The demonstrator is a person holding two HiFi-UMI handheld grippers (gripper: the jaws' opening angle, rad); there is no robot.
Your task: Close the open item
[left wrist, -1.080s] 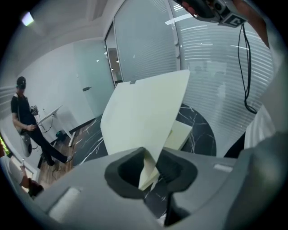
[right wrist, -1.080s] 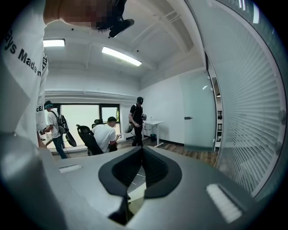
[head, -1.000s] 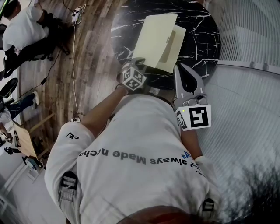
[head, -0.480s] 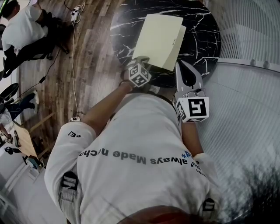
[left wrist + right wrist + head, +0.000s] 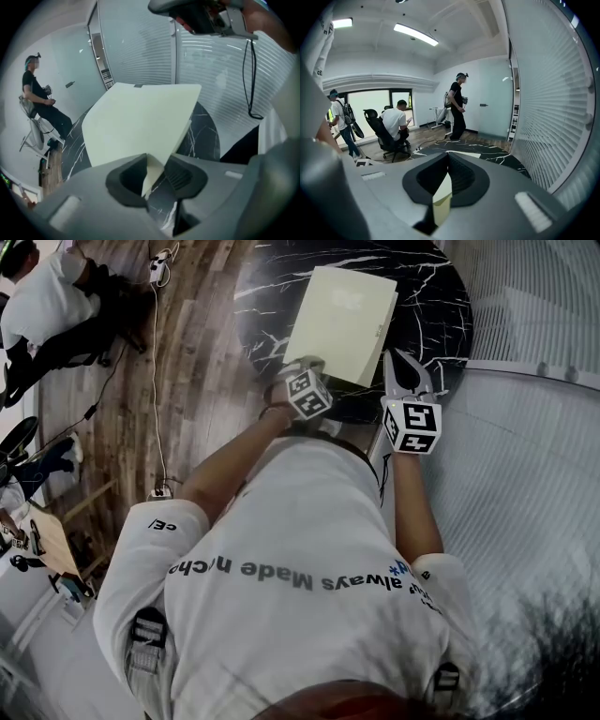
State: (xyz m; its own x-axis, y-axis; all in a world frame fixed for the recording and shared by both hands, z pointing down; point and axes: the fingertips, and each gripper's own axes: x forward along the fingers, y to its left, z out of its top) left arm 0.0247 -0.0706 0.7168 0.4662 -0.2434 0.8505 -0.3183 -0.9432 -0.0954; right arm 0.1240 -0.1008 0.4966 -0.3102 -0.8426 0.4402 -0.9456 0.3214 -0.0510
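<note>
A pale yellow folder [image 5: 342, 320] lies on the round black marble table [image 5: 436, 296], its cover down and almost flat. My left gripper [image 5: 302, 365] is at the folder's near left corner. In the left gripper view the folder [image 5: 140, 122] fills the middle and its corner sits loosely between the jaws of the left gripper [image 5: 157, 161], which are opening. My right gripper [image 5: 403, 367] hovers by the folder's near right corner. In its own view the right gripper [image 5: 447, 154] has its tips together. A pale sliver shows in the hollow behind them; I cannot tell what it is.
The table's near edge is just under both grippers. White slatted blinds [image 5: 525, 427] run along the right. Wooden floor with a cable [image 5: 157, 381] lies to the left, where a person [image 5: 47, 306] sits. Other people [image 5: 457, 110] stand across the room.
The folder's raised cover has come down onto the lower sheet. Both grippers have moved forward, and the right one now sits close beside the folder's corner.
</note>
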